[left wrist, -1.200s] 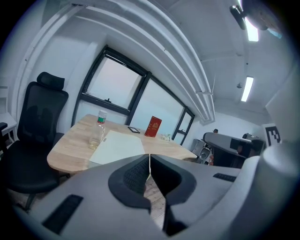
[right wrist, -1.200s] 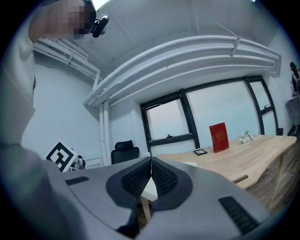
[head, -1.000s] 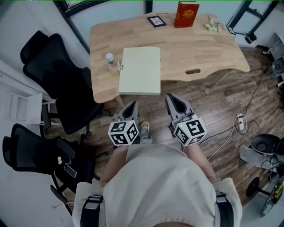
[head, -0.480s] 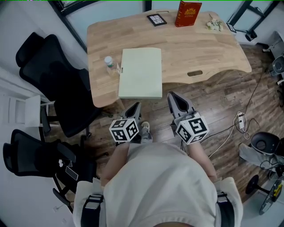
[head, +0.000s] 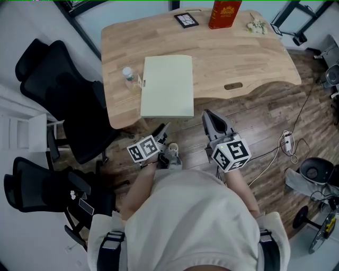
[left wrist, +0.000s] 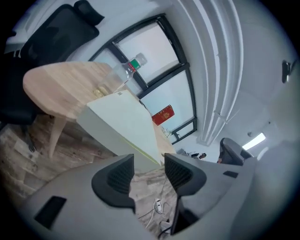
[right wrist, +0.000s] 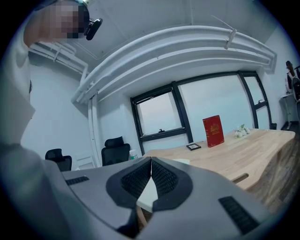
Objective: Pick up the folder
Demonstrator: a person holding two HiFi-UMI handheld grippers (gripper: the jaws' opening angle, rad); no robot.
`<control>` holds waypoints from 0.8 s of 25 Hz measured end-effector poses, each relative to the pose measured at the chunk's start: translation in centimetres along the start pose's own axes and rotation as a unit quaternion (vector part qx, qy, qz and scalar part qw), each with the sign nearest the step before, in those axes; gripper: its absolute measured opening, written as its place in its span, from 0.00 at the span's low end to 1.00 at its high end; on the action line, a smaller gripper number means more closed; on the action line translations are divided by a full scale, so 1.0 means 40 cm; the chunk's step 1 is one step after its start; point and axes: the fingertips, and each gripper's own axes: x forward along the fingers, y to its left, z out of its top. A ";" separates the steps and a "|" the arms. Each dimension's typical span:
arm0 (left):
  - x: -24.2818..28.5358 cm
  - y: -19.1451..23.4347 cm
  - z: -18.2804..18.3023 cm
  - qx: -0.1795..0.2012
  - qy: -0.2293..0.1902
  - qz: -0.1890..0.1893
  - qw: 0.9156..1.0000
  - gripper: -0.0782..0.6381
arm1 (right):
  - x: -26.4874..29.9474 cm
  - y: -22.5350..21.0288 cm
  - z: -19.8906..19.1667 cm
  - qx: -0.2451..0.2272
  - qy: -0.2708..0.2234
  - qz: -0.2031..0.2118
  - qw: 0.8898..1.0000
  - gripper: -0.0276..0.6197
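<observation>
A pale green folder (head: 167, 86) lies flat on the wooden table (head: 249, 58), with its near edge over the table's front edge. In the left gripper view the folder (left wrist: 124, 124) slopes just beyond the jaws. My left gripper (head: 161, 132) hangs below and short of the table edge, rolled to one side. Its jaws have just been opening and stand apart with nothing between them (left wrist: 147, 168). My right gripper (head: 211, 117) is held in front of the table to the folder's right, with its pads together and nothing in them (right wrist: 151, 161).
A small bottle (head: 128, 77) stands just left of the folder. A red book (head: 224, 10), a dark framed card (head: 186, 20) and a small white ornament (head: 256, 26) sit at the far edge. Black office chairs (head: 58, 90) crowd the left. Cables (head: 286, 143) lie on the floor.
The left gripper has sunk and rolled, so its marker cube now sits tilted and lower. The right gripper has shifted slightly right. The folder has not moved.
</observation>
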 end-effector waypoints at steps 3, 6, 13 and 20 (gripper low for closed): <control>0.026 0.012 -0.024 -0.064 0.014 -0.043 0.997 0.49 | 0.003 -0.009 -0.001 0.000 0.002 -0.004 1.000 0.07; 0.051 0.033 -0.046 -0.100 0.023 -0.058 0.993 0.57 | 0.005 -0.018 -0.005 0.000 0.004 -0.007 1.000 0.07; 0.103 0.069 -0.030 -0.177 -0.002 -0.095 0.980 0.68 | 0.016 -0.037 -0.008 0.003 0.008 -0.015 1.000 0.07; 0.151 0.099 -0.008 -0.227 -0.017 -0.102 0.968 0.72 | 0.034 -0.042 -0.011 0.000 0.011 -0.016 1.000 0.07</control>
